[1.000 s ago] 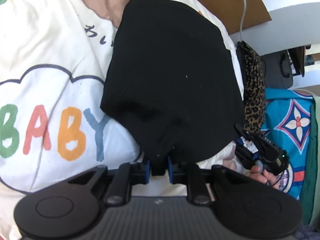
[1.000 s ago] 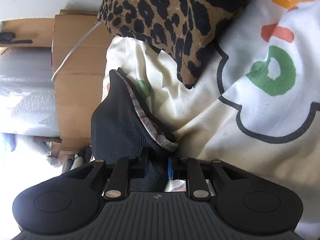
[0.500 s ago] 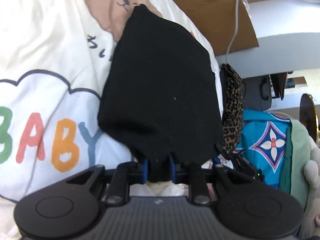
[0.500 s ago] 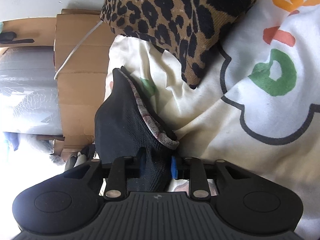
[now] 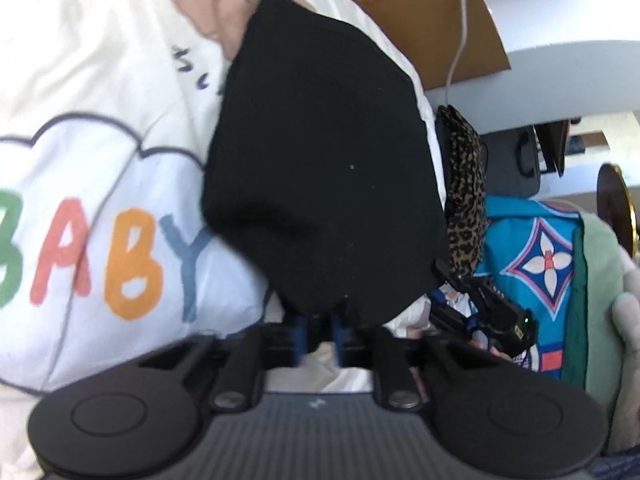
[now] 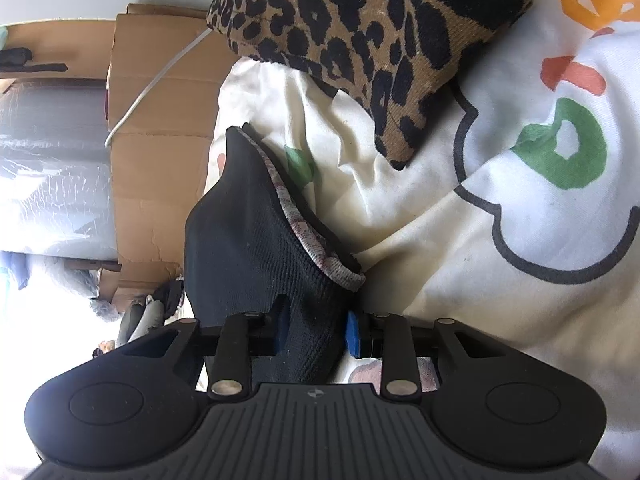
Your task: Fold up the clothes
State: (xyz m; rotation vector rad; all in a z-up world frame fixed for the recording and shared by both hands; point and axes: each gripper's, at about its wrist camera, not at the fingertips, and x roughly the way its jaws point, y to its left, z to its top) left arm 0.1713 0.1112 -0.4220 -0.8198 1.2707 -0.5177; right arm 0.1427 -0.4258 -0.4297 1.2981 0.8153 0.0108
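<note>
A black knit garment [image 5: 320, 180] hangs over the cream bedspread [image 5: 100, 140], which has coloured BABY letters. My left gripper [image 5: 318, 332] is shut on the garment's lower edge, its blue pads pinching a narrow tuck of fabric. In the right wrist view the same black garment [image 6: 248, 248] shows a grey-pink trimmed edge and rises from between the jaws. My right gripper [image 6: 316, 332] is shut on a thick bunch of it. The right gripper's black body [image 5: 500, 316] shows at the garment's lower right corner in the left wrist view.
A leopard-print cushion [image 6: 360, 40] lies on the bedspread [image 6: 500, 320] just beyond the garment. Cardboard [image 6: 160, 128] with a white cable [image 6: 156, 80] stands past the bed's edge. A blue patterned cloth [image 5: 532, 248] and a pale green soft item [image 5: 600, 280] lie to the right.
The left gripper has tilted, so more of the room on the right now shows. The right gripper's blue pads stand somewhat wider apart around the fabric. Both still hold the garment.
</note>
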